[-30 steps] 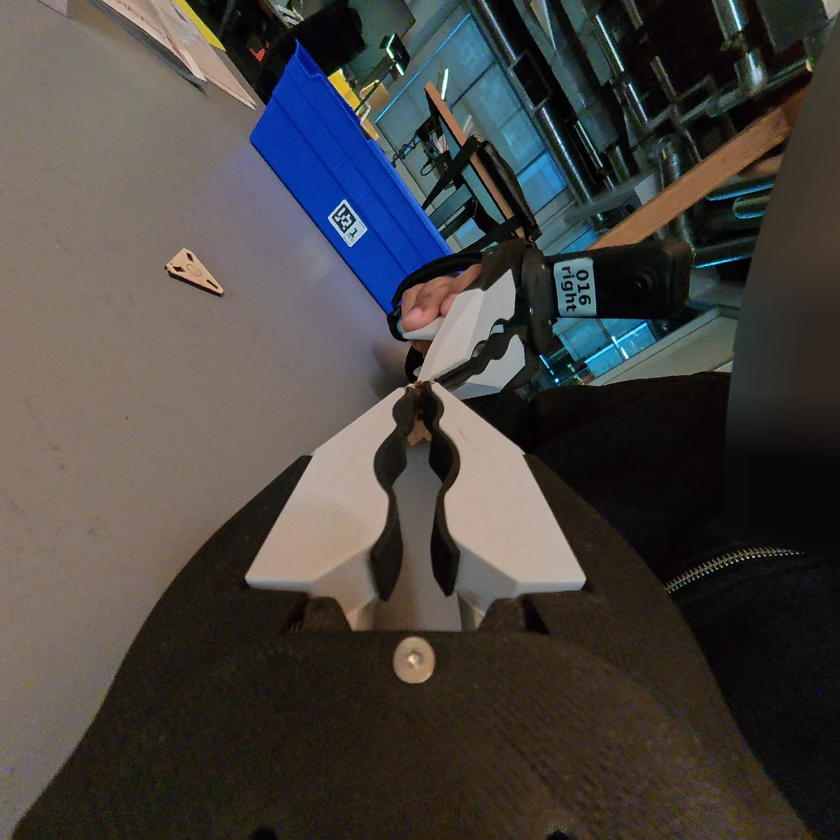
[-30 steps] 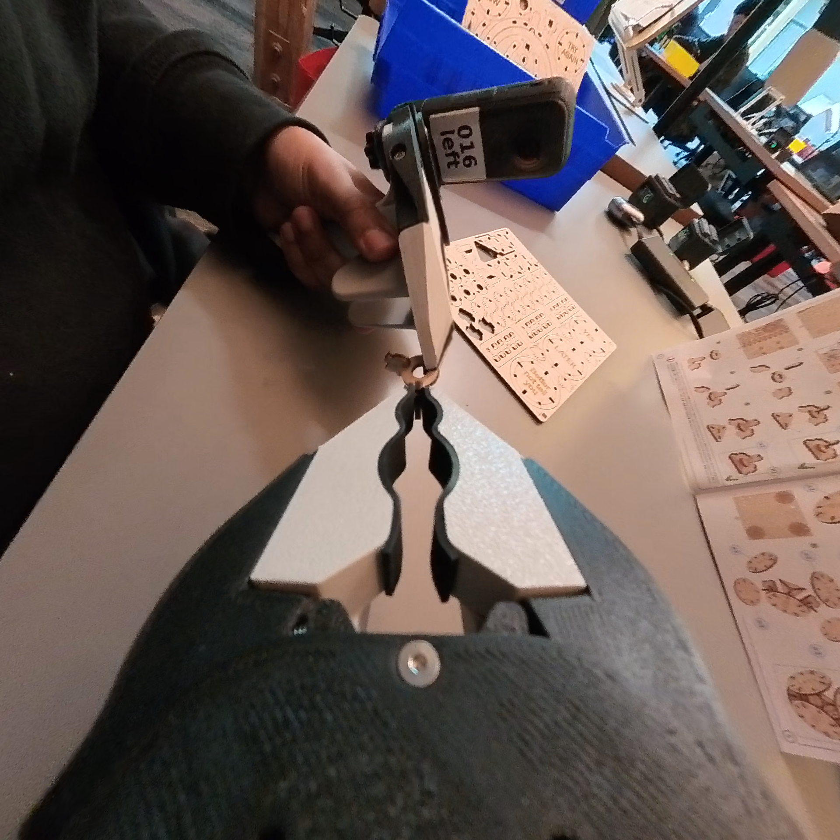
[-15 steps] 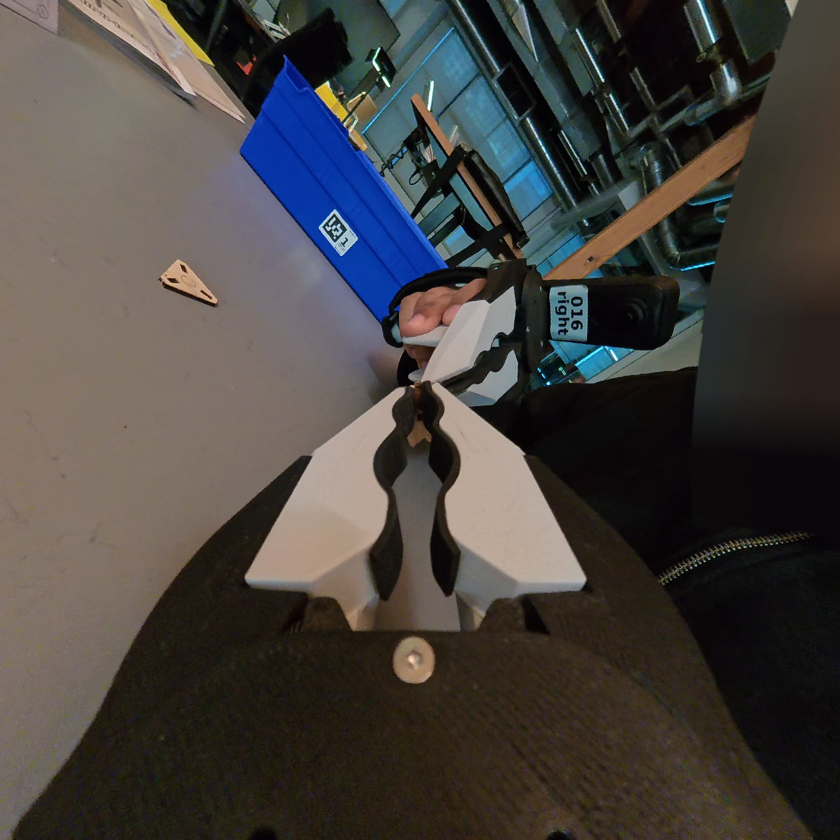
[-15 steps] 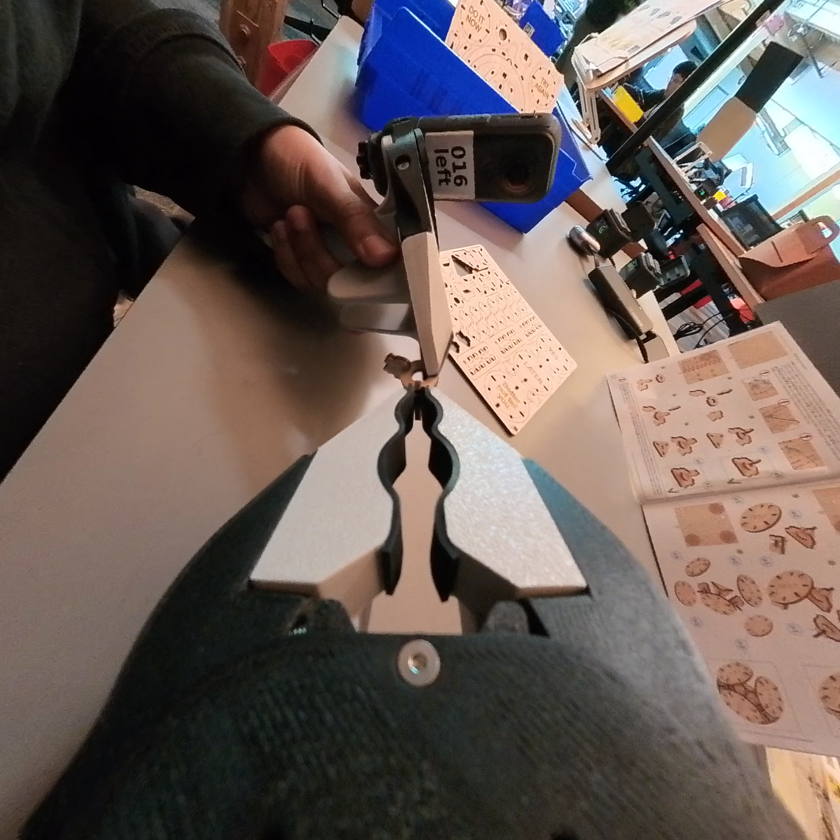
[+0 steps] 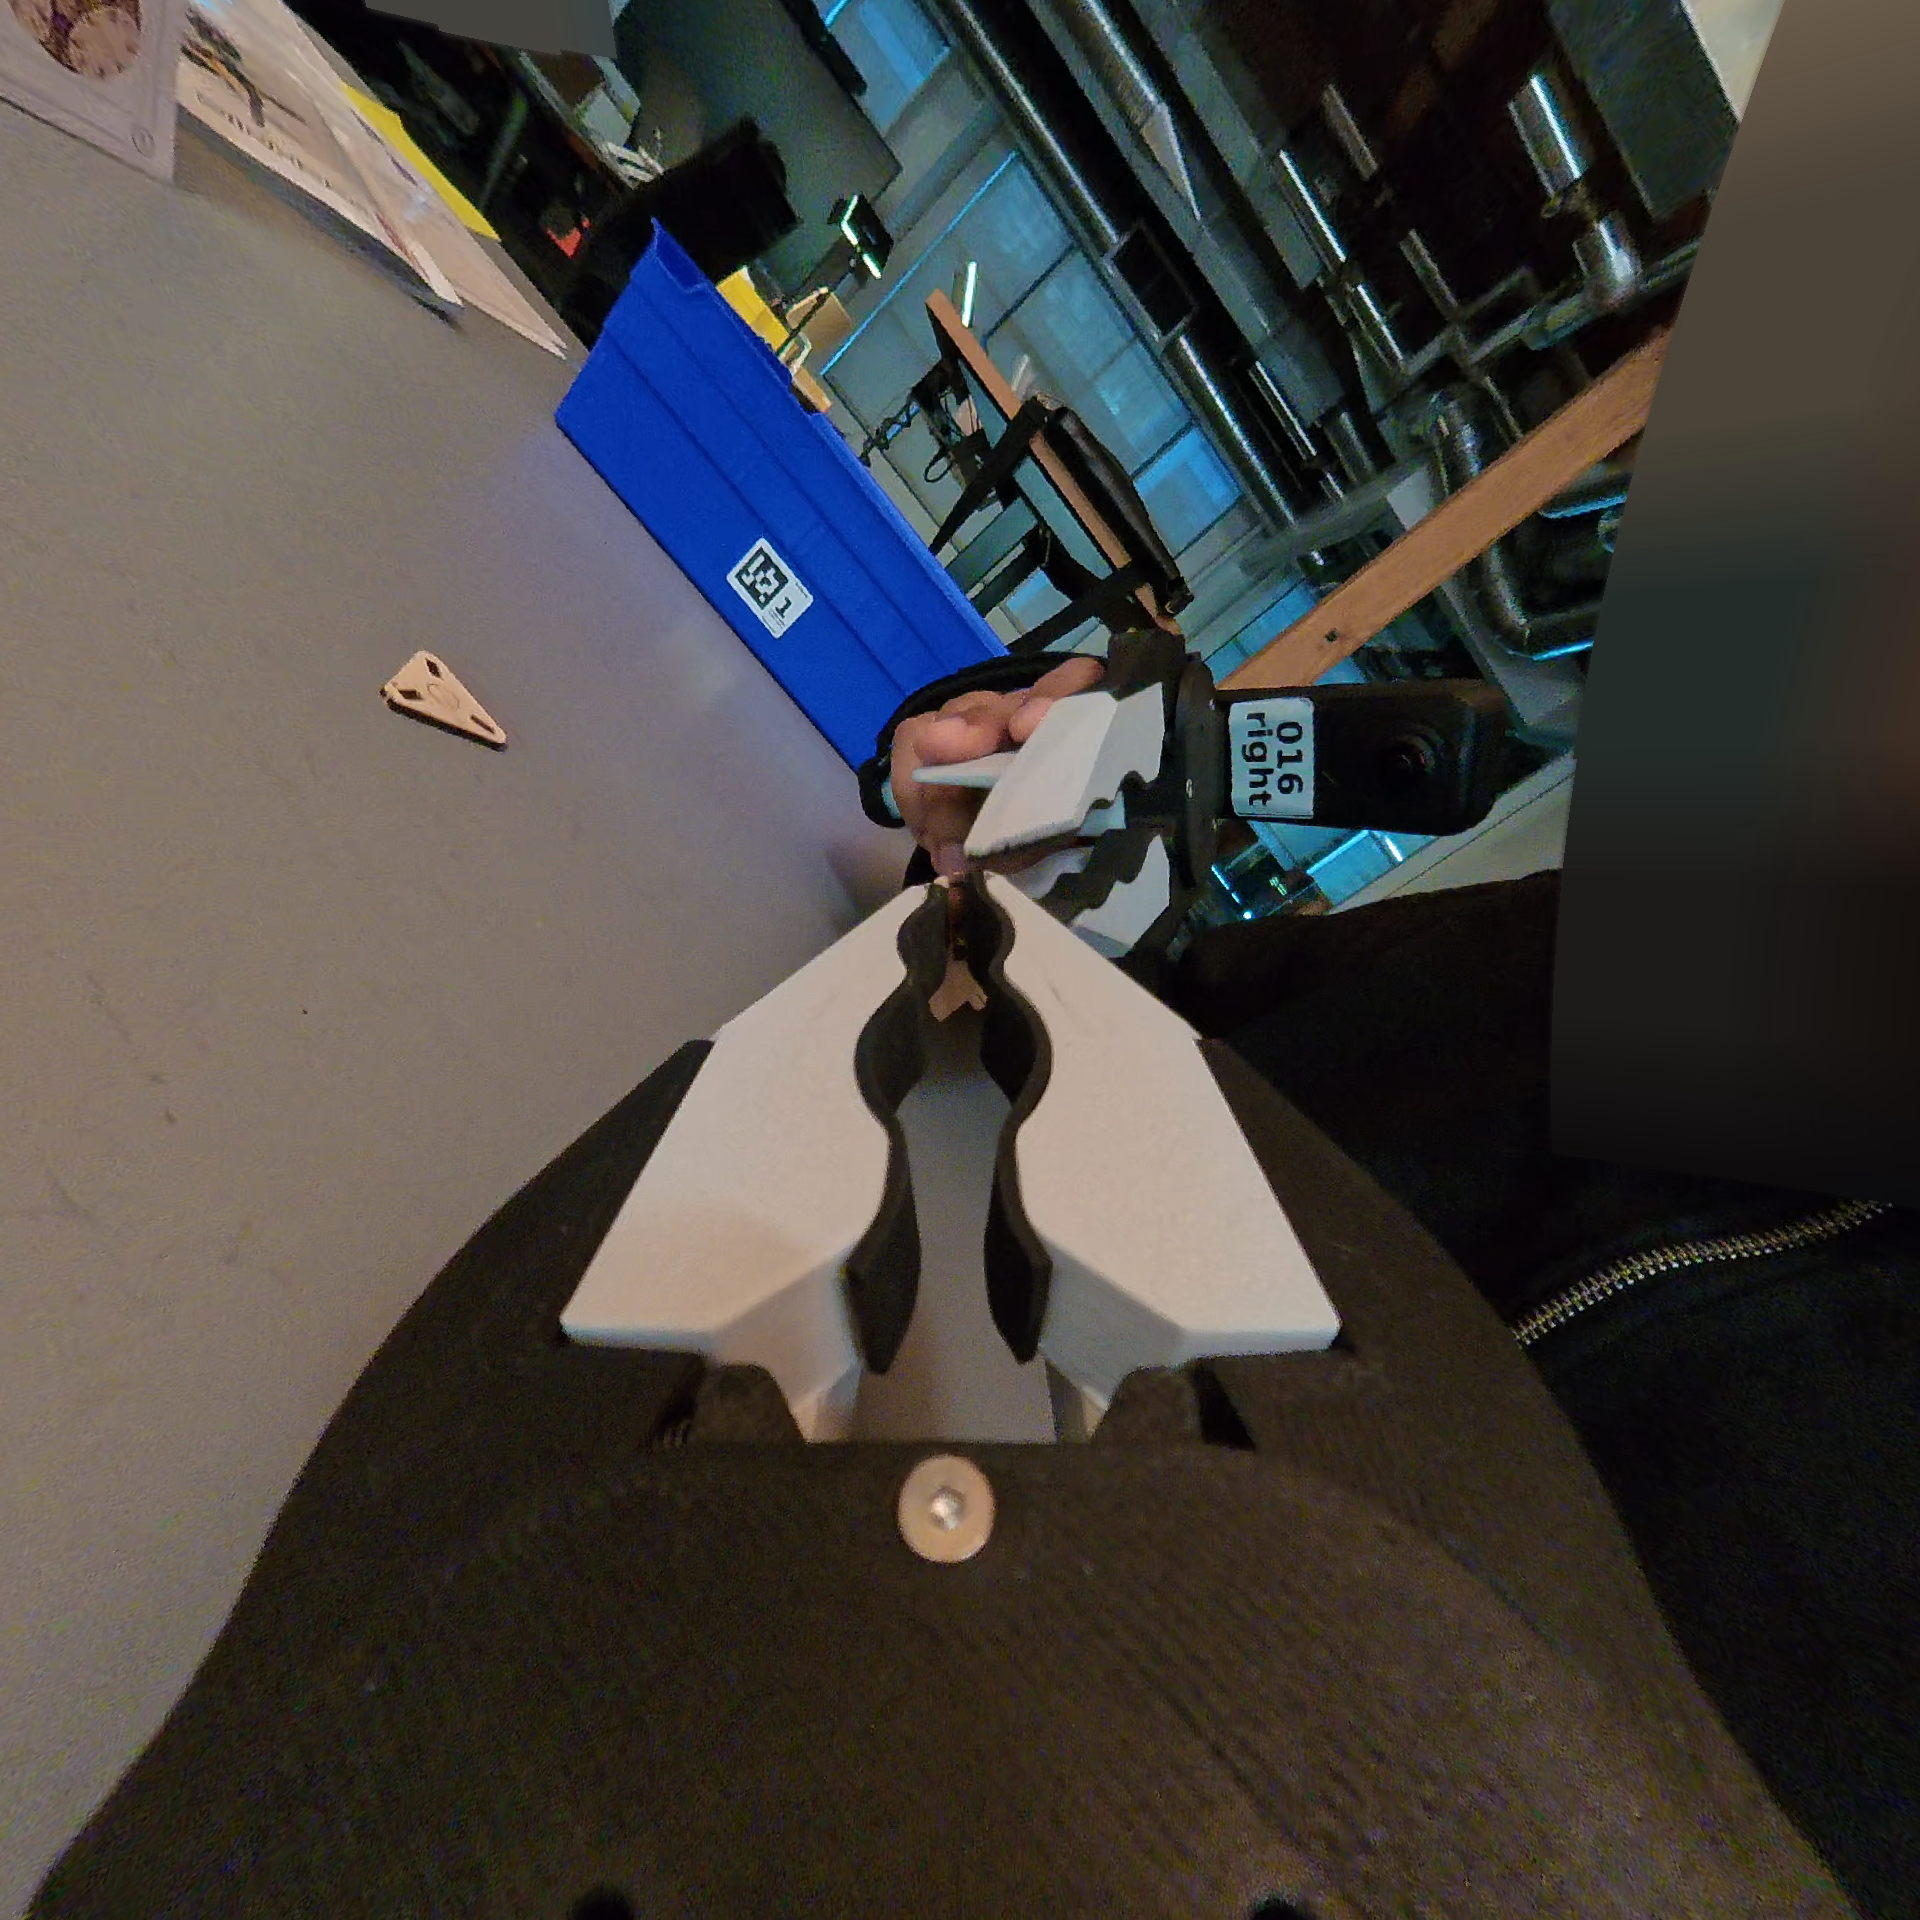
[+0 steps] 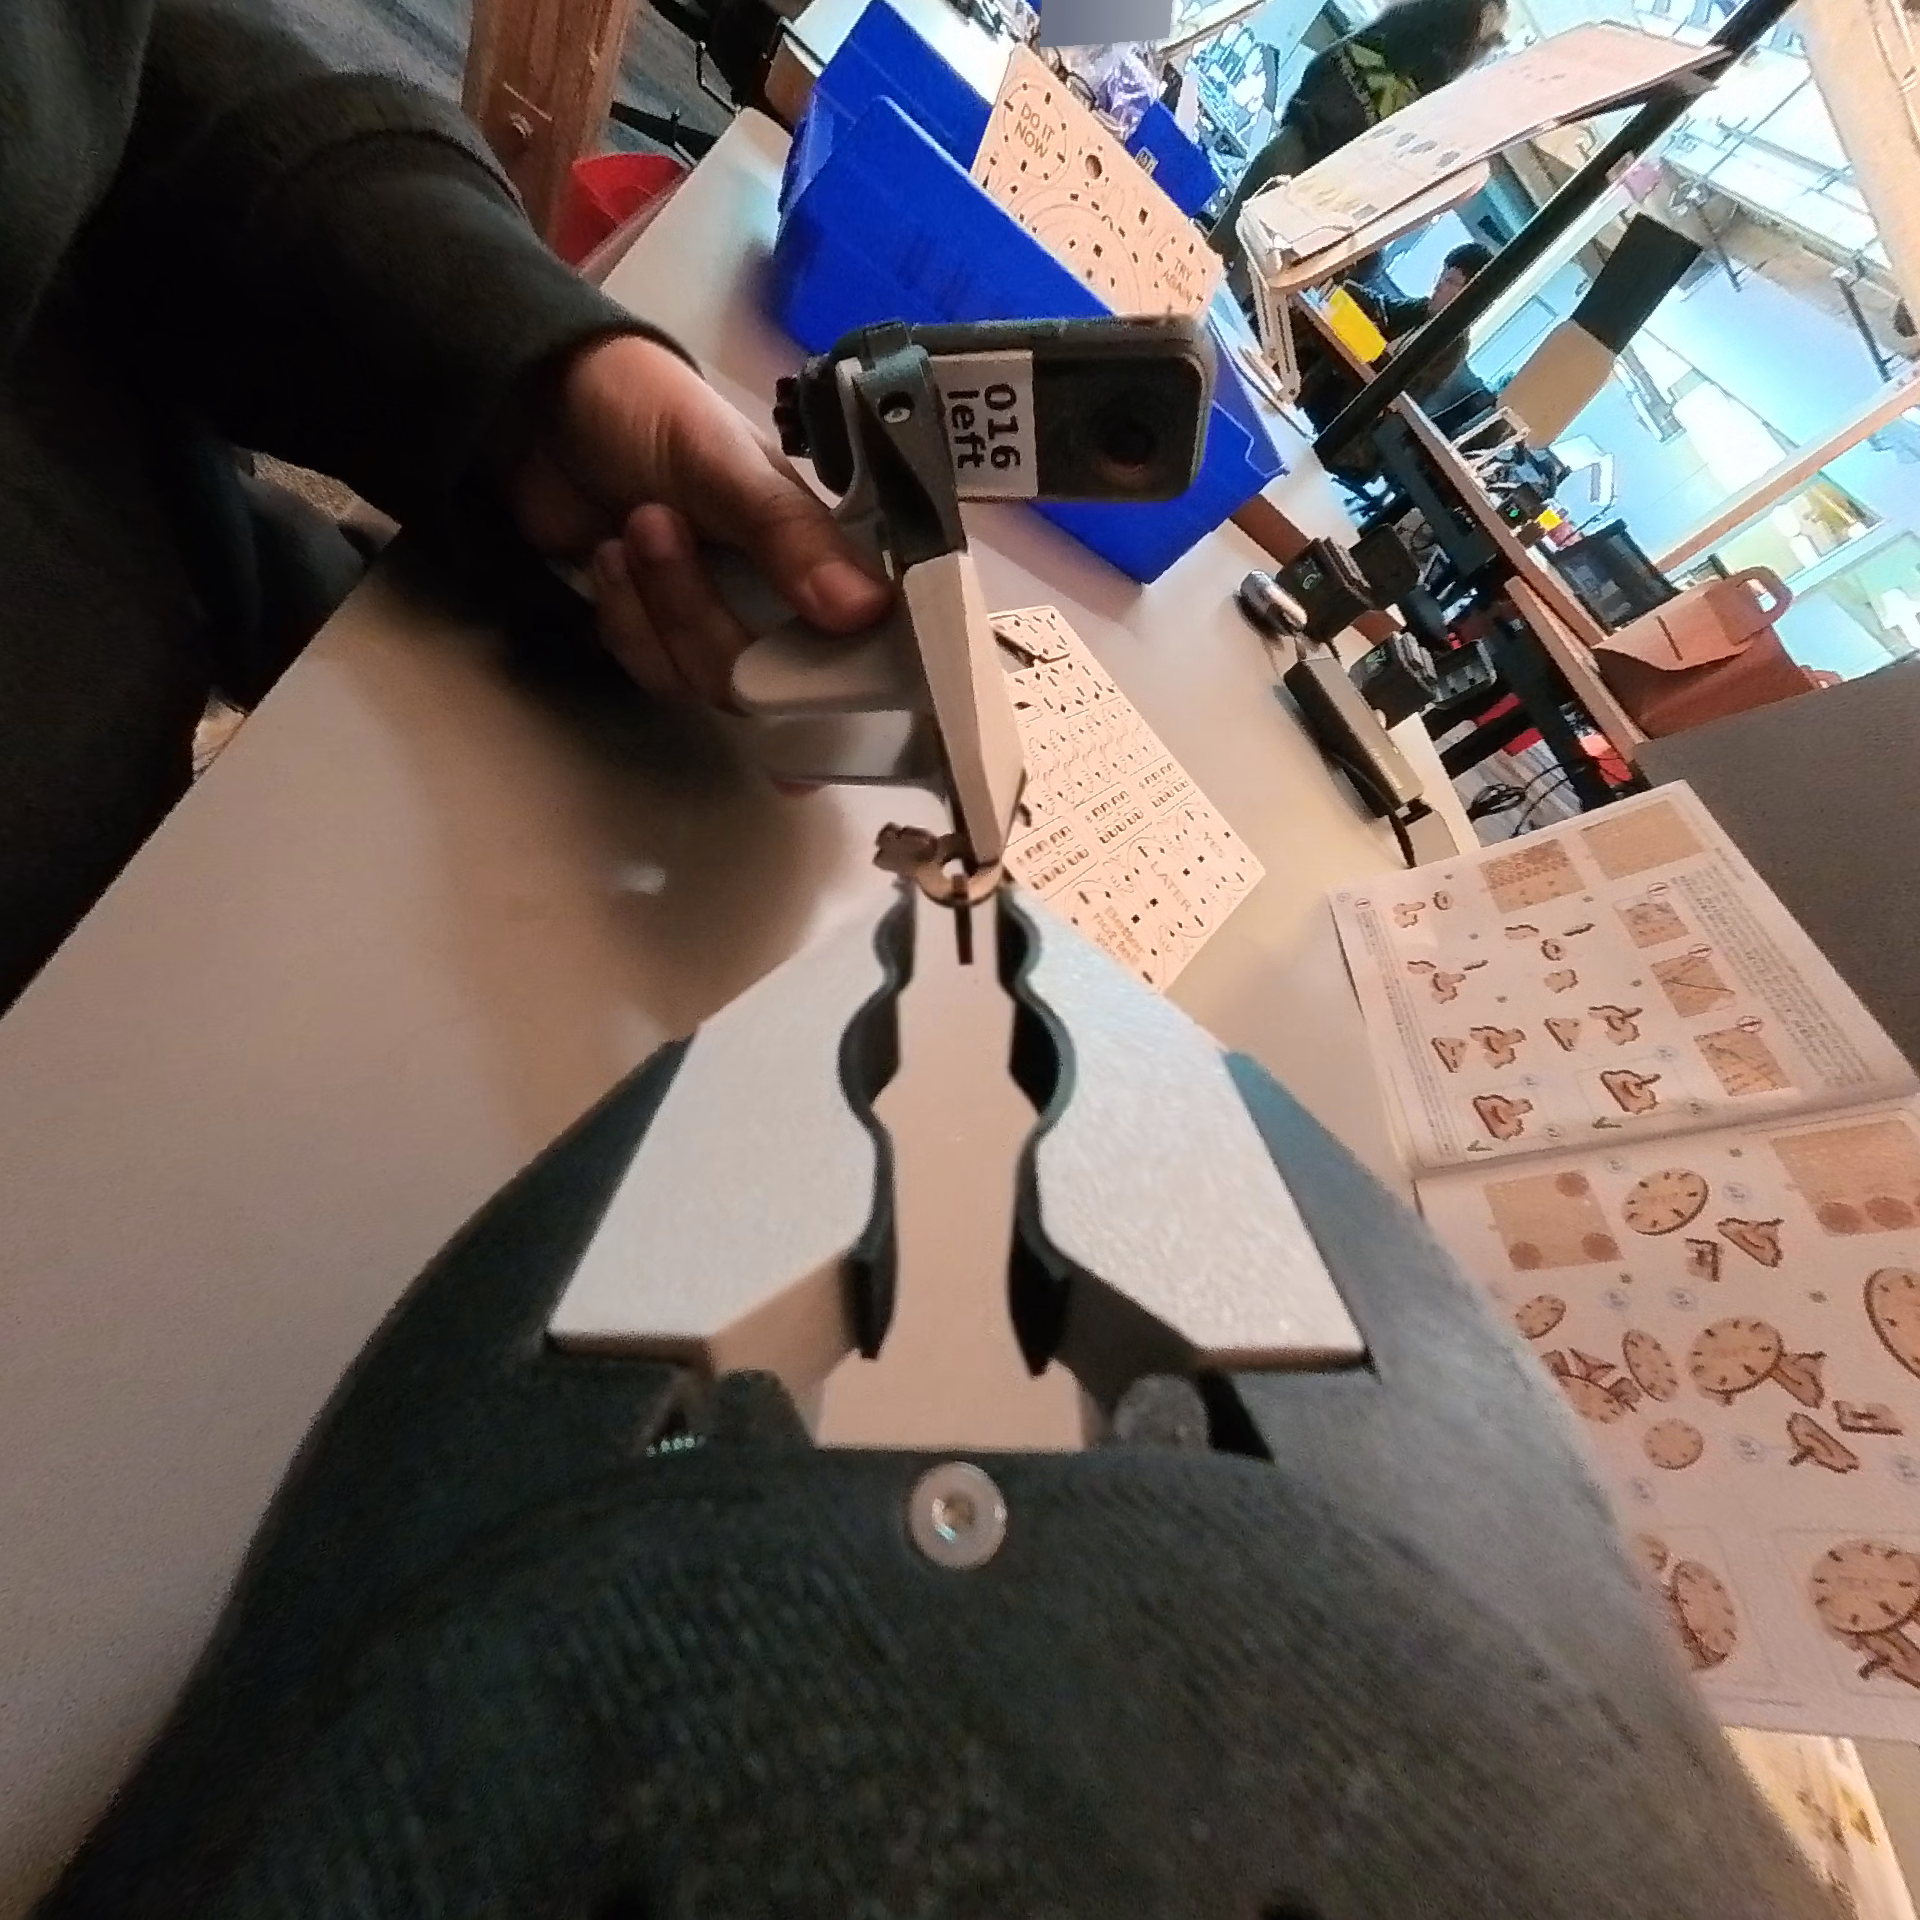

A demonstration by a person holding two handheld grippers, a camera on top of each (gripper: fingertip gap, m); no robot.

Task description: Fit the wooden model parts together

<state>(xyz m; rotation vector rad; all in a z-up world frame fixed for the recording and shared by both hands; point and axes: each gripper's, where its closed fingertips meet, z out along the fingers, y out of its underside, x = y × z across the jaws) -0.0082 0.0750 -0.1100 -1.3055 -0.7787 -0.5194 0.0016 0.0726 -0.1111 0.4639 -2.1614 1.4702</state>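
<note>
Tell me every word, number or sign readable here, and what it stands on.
I quote no writing; it stands on:
White label, black camera: legible.
White label, other black camera: legible.
White code sticker, blue plastic bin: legible.
Engraved flat wooden sheet: partly legible.
Paper instruction booklet: too small.

Both wrist cameras sit close behind their own fingers, low over the grey worktop [image 5: 260,935], facing each other; each frames the opposite gripper.

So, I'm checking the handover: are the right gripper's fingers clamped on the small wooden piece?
No: the right gripper's fingers stand apart beside the small wooden piece, which the left gripper pinches.
</note>
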